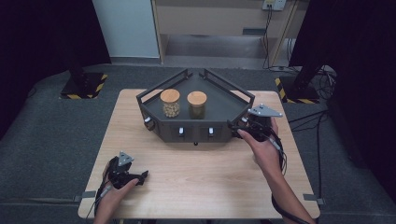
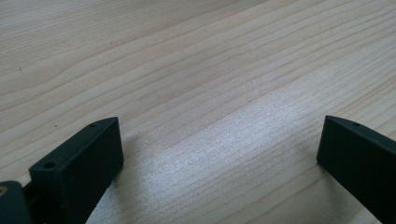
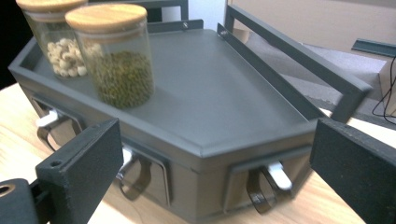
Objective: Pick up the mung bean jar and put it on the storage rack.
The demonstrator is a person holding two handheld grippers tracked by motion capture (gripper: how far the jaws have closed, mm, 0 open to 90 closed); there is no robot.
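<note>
A: What do we see on the wooden table [image 1: 201, 172]?

B: We see a dark grey box [image 1: 196, 109] with a flat top and rails around it. It sits at the far middle of the table. Two glass jars with wooden lids stand on its top, side by side.

A: What is in the jars?

B: The left jar [image 1: 170, 103] has pale round beans in it. The right jar [image 1: 196, 104] has small green beans in it. In the right gripper view the green bean jar [image 3: 116, 56] is the closer one.

A: Where is our right gripper [image 1: 238, 126]?

B: It is at the right front corner of the box. Its jaws are wide apart and hold nothing. Through them we see little drawers with white handles [image 3: 280, 175] on the front of the box.

A: And our left gripper [image 1: 140, 177]?

B: It is low over the near left part of the table, well away from the box. Its jaws are wide apart too, with just bare wood [image 2: 210, 93] between them. It holds nothing.
</note>
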